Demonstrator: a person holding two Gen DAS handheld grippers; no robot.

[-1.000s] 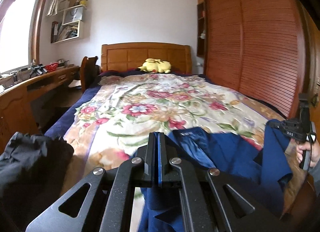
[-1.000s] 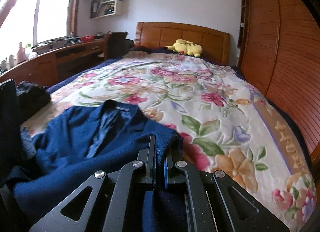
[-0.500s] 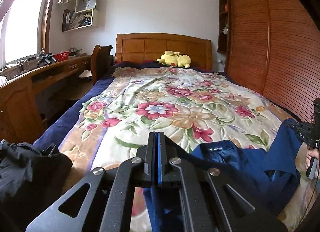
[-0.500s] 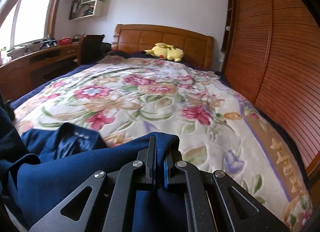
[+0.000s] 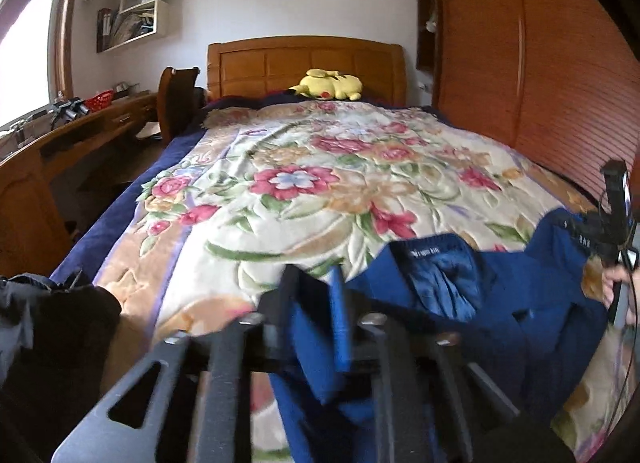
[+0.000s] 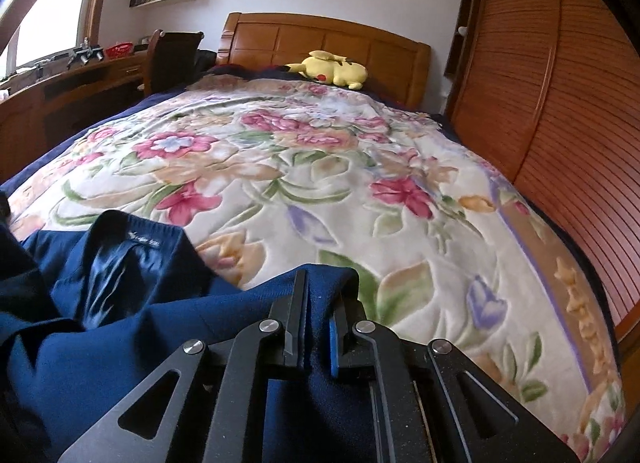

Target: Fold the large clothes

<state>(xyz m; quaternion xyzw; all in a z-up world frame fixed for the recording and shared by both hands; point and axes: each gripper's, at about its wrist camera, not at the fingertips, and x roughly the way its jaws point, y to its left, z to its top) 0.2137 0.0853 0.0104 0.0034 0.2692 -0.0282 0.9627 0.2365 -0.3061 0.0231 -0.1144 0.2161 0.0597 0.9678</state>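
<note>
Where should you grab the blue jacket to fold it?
Probably pinch the blue jacket by its outer edges beside the collar, coming from the foot of the bed. The collar lies open facing the headboard, so those edges sit nearest.

Black tongs (image 6: 318, 319), silver screws

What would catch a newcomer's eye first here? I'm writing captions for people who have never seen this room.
The big floral blanket covering the bed draws the eye first, with a yellow plush toy lying at the wooden headboard. At the bed's near end a dark blue garment lies rumpled, its fabric between the opening jaws of both the left tongs and the right tongs.
</note>
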